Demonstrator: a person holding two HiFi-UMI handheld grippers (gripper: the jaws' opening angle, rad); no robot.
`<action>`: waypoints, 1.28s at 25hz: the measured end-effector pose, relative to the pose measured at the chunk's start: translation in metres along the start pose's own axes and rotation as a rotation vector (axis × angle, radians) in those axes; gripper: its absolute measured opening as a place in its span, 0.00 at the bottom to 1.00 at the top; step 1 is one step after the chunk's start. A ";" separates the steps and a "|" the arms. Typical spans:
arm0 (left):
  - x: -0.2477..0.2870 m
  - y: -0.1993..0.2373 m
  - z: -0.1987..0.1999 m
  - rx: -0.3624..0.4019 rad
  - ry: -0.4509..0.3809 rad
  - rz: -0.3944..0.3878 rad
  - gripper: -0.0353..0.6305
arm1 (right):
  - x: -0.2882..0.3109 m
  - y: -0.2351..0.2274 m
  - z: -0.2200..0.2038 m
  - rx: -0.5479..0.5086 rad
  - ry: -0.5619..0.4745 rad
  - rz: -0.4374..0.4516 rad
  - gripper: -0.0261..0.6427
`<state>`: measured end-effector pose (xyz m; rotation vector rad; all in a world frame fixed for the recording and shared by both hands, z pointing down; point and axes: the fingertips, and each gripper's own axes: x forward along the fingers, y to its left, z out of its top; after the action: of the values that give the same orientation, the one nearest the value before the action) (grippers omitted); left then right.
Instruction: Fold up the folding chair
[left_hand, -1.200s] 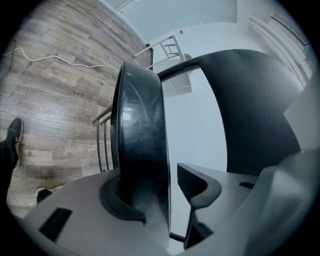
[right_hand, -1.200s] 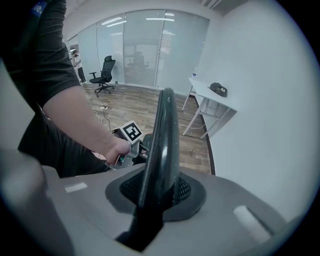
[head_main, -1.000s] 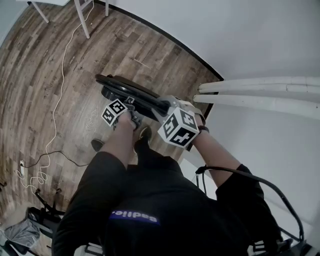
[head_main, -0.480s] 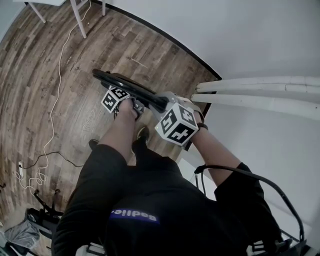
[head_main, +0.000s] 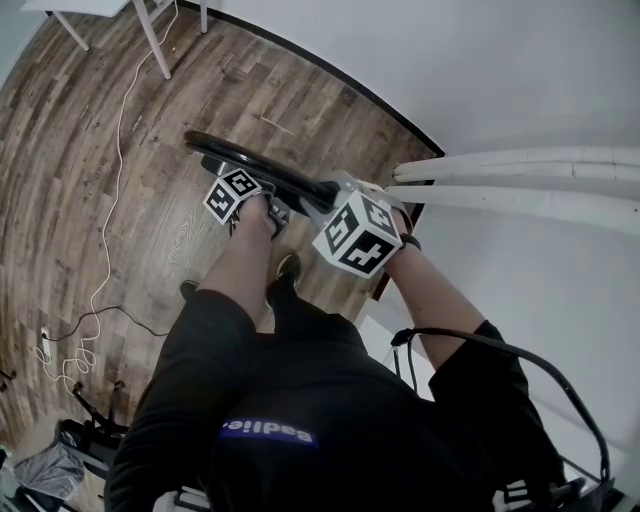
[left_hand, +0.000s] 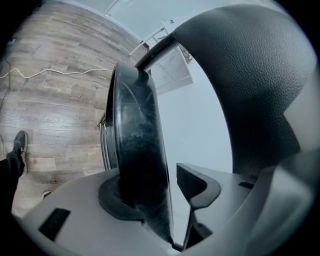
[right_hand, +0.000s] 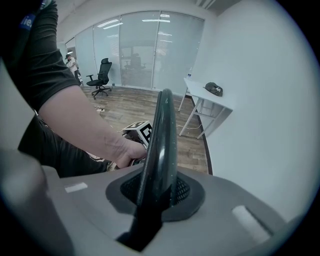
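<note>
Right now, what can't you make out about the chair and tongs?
Chair legs and hinge: head view sees it edge-on; forearms and marker cubes cover the rest.
Feet on the floor or not: left gripper and right gripper bodies fill the bottom of their views.
Tongs' tips: head view, too small, partly under those cubes.

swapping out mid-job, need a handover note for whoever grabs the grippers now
Right gripper: shut on the thin black rim of the folding chair.
Left gripper: open, the chair's edge between its jaws, against one pad, clear of the other.
Chair: looks folded flat, on edge over the wood floor near the white wall.
Done: folding, apparently.
Left: probably set it down or lean it on the wall.
</note>
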<state>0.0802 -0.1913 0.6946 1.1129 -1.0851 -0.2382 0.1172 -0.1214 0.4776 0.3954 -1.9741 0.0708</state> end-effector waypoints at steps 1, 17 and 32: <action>0.000 -0.001 0.000 -0.002 -0.004 -0.002 0.36 | -0.001 -0.002 0.000 0.000 -0.001 0.001 0.12; -0.001 -0.006 -0.005 0.012 -0.010 -0.052 0.36 | -0.004 -0.030 -0.005 0.015 -0.006 0.031 0.11; -0.029 -0.010 -0.029 0.055 0.085 -0.129 0.36 | -0.005 -0.054 -0.008 0.033 -0.005 0.064 0.11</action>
<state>0.0922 -0.1606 0.6690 1.2334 -0.9503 -0.2623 0.1426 -0.1694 0.4696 0.3541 -1.9923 0.1428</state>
